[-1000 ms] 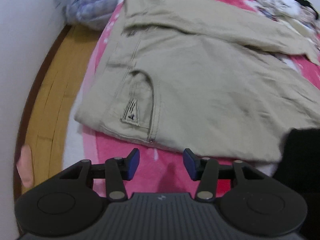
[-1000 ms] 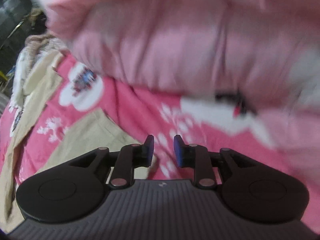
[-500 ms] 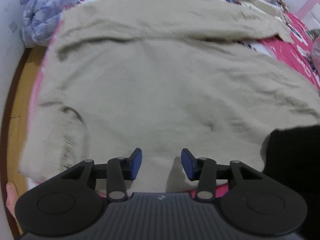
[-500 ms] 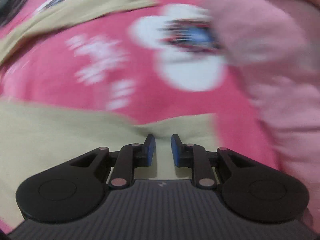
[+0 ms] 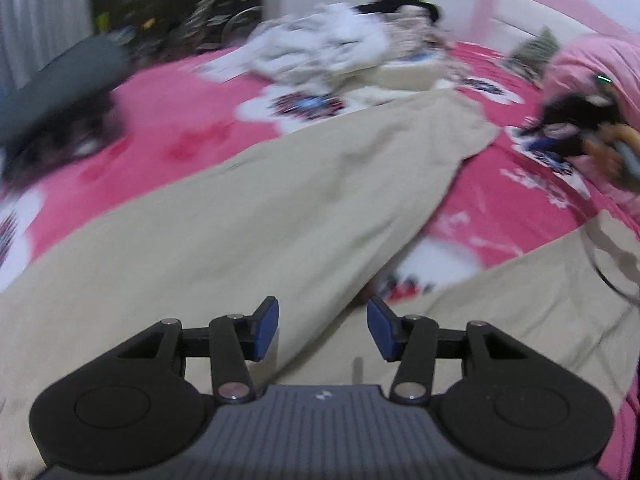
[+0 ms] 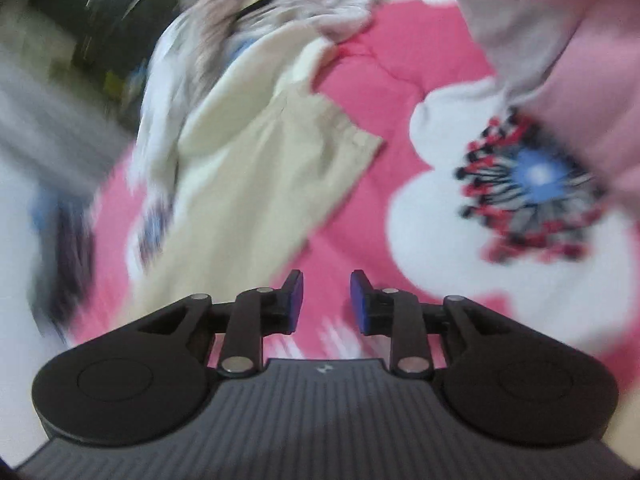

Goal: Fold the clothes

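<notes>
Hovering over beige trousers [image 5: 248, 216] on pink bedspread [image 5: 520, 216].
Left gripper [image 5: 322, 327] gaping, empty; right gripper [image 6: 325, 301] just opening, seemingly gripping nothing (blurry).

We see the heaped clothes [image 5: 320, 52] at the bed's far end smeared by motion blur, the beige trousers [image 5: 240, 220] cut off at the frame's lower edge, and a dark object [image 5: 576, 132] at right unreadable.

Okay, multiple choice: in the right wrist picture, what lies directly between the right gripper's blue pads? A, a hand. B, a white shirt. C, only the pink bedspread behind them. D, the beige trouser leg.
C: the right gripper stands open, with only pink bedspread behind the gap; the beige trouser leg lies up-left.
</notes>
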